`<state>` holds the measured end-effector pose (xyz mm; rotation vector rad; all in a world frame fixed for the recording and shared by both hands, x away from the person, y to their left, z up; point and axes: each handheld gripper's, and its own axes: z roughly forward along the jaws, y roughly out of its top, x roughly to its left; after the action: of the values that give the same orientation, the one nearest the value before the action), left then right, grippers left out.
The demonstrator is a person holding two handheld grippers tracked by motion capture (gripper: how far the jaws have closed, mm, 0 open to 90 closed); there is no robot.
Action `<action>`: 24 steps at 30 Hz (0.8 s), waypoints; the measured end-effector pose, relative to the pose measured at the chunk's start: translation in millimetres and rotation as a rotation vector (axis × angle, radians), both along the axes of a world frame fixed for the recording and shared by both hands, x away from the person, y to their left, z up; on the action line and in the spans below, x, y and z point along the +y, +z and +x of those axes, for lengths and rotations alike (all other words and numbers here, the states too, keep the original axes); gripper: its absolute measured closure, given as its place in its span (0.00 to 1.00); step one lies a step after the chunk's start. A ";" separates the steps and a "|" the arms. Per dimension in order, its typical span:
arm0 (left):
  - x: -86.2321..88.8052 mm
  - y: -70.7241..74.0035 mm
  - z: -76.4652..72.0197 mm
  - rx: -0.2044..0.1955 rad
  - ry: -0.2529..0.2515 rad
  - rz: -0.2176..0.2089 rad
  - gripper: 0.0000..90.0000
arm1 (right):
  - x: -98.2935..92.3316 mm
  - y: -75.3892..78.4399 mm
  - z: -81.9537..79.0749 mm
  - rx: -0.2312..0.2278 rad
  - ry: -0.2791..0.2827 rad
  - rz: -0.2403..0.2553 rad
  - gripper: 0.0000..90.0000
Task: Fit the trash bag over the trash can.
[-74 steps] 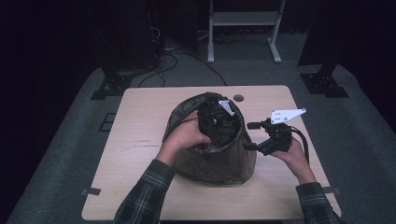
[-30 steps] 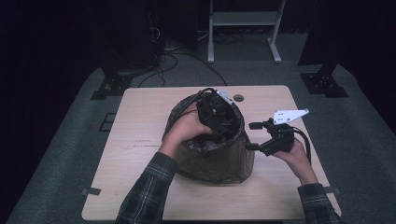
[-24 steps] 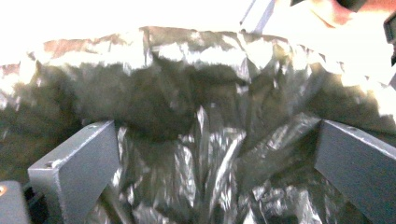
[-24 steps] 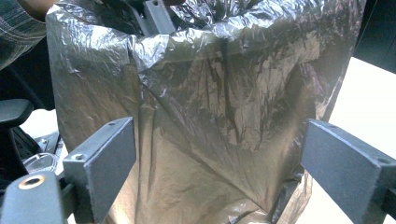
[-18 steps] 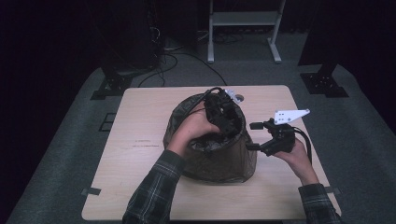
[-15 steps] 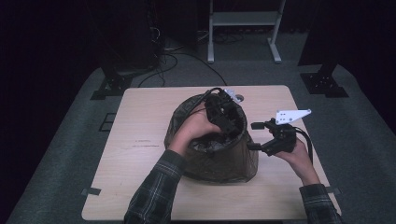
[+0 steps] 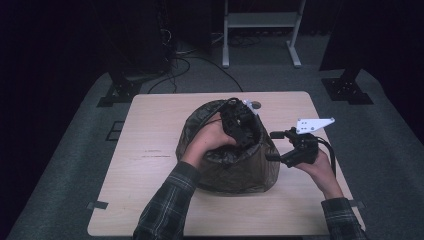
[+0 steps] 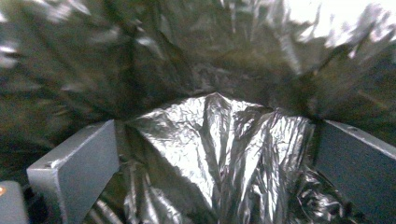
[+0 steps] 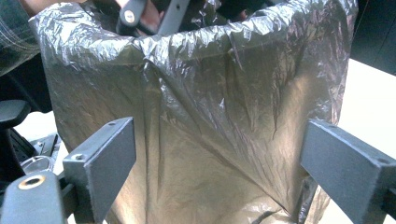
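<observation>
A: Step? Where was the bag?

B: Bag (image 7: 227, 165) stood mid-counter (image 7: 150, 165); liner was being spread inside. Left gripper (image 8: 210, 186) reached into it, fingers open w/ a film fold between. Right gripper (image 9: 217, 172) waited outside, fingers open.

A: Contents? Next?

B: None seen. Next probably: pinch the wall, open it wider.

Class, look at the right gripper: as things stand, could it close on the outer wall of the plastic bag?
Probably yes. The right gripper sits beside the plastic bag with its jaws wide apart, and the bag's wall lies straight ahead between them with nothing in front of it.
</observation>
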<state>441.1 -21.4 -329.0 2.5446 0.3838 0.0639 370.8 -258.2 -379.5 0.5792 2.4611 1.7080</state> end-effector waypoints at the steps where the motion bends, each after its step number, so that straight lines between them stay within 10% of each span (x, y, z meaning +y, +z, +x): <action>1: 1.9 2.9 -0.6 -0.005 0.000 -0.005 0.00 | 0.0 0.1 0.0 -0.002 0.000 -0.001 0.11; 24: 71.8 52.5 -37.7 -0.110 0.000 -0.251 0.00 | -16.5 10.2 -10.3 -0.002 -0.072 -0.015 0.11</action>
<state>403.4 50.4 -276.5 2.2817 0.3274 0.1455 360.4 -274.7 -369.3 0.6559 2.4179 1.6617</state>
